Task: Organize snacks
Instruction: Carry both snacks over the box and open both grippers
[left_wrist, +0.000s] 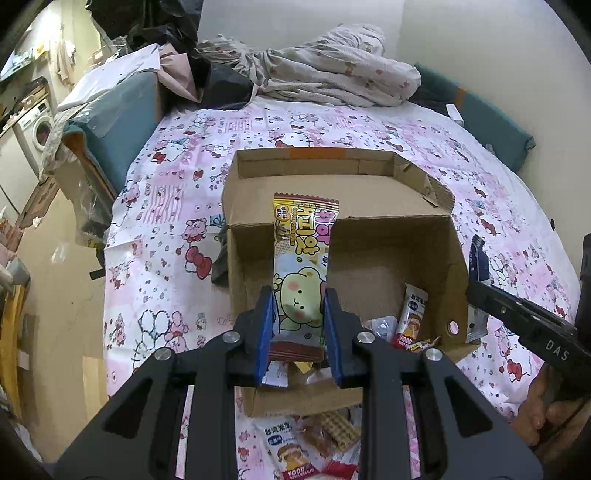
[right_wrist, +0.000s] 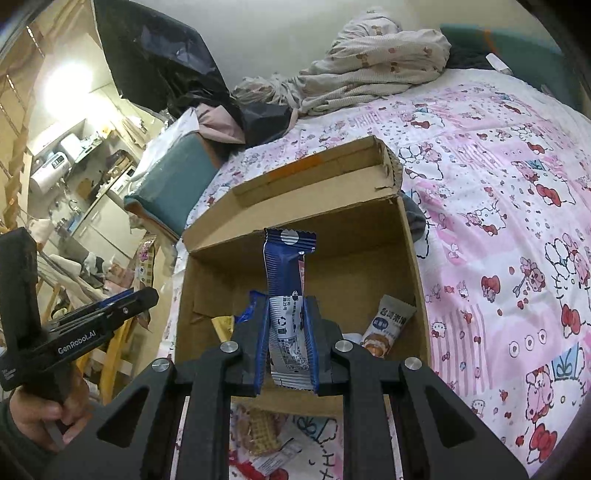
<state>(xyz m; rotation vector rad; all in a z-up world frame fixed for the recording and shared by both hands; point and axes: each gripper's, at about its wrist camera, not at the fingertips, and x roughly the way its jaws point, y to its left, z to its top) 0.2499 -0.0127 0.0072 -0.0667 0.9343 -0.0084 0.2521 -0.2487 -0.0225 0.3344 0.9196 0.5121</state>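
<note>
My left gripper (left_wrist: 298, 306) is shut on a yellow snack packet with a cartoon bear (left_wrist: 301, 266) and holds it upright over the open cardboard box (left_wrist: 448, 258). My right gripper (right_wrist: 286, 317) is shut on a blue and white snack packet (right_wrist: 286, 280), upright over the same box (right_wrist: 413, 266). Several snack packets lie on the box floor, among them a white one (left_wrist: 412, 314), also in the right wrist view (right_wrist: 388, 328). The right gripper shows at the right of the left wrist view (left_wrist: 517, 314); the left gripper shows at the left of the right wrist view (right_wrist: 107, 310).
The box stands on a bed with a pink cartoon sheet (left_wrist: 166, 221). More loose snacks lie on the sheet in front of the box (left_wrist: 325, 439). A bundled blanket (left_wrist: 332, 66) lies at the bed's far end. Teal padded sides (left_wrist: 118, 122) edge the bed.
</note>
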